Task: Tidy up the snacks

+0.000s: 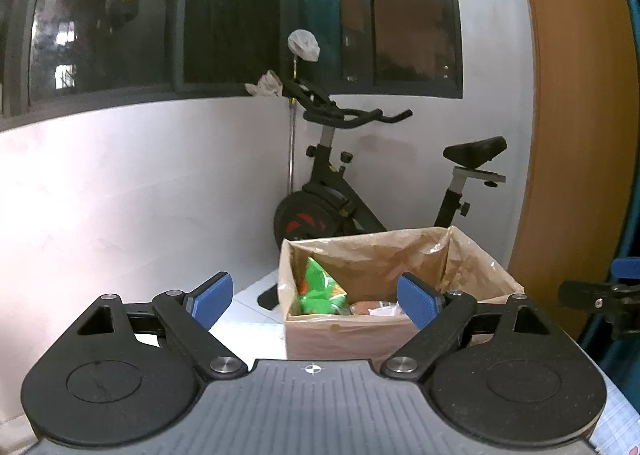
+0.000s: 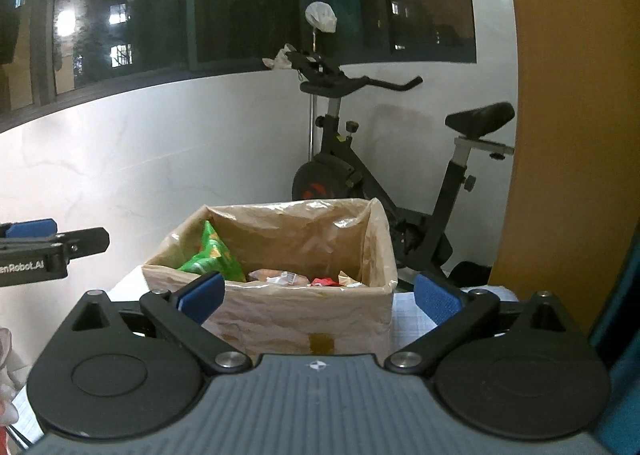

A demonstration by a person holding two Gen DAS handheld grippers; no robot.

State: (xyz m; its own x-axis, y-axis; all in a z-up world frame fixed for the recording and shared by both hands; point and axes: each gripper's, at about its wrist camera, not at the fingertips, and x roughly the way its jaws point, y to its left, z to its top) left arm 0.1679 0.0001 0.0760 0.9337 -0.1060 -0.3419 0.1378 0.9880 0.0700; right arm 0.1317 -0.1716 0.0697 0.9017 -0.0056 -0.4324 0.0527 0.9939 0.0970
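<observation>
A cardboard box (image 1: 344,339) lined with clear plastic stands on the white table, also in the right wrist view (image 2: 304,319). A green snack bag (image 1: 320,287) leans inside at its left, also in the right wrist view (image 2: 210,255), with several small wrapped snacks (image 2: 296,278) beside it. My left gripper (image 1: 316,301) is open and empty, just in front of the box. My right gripper (image 2: 320,297) is open and empty, also in front of the box. Each gripper shows at the edge of the other's view.
A black exercise bike (image 1: 360,195) stands behind the table by the white wall. Dark windows run above. An orange wooden panel (image 1: 580,135) rises at the right. A white cloth (image 2: 6,367) shows at the left edge of the right wrist view.
</observation>
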